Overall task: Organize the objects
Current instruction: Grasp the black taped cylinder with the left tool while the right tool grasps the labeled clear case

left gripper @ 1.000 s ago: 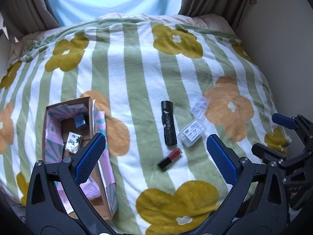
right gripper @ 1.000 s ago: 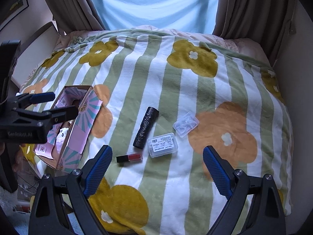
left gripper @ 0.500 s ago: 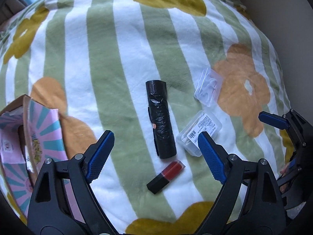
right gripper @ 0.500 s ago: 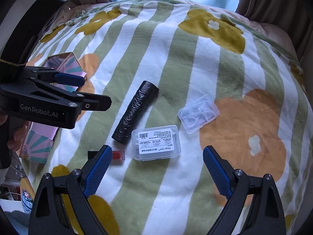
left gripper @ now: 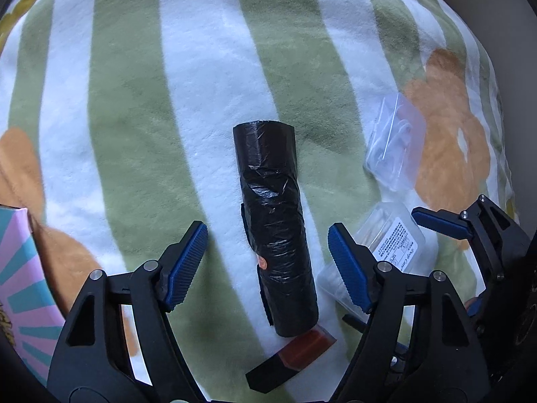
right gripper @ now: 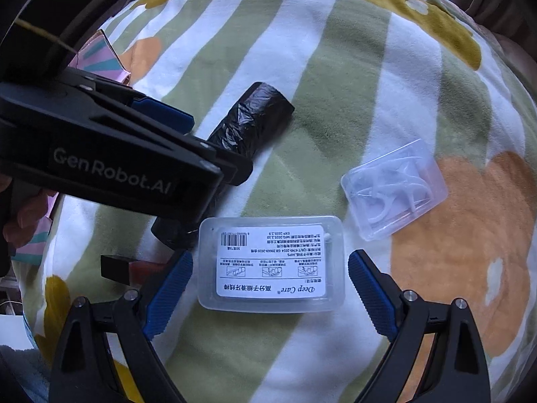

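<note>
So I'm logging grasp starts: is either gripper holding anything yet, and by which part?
Nothing is held. The left gripper is open astride the black bag roll; the right gripper is open around the labelled floss box.

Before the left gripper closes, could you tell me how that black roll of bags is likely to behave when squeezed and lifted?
The black roll is crinkled film, so it will probably give slightly under the left gripper, whose jaws straddle it. It looks light. Being cylindrical on a soft blanket, it could roll if nudged, and its loose outer flap may unwind.
</note>
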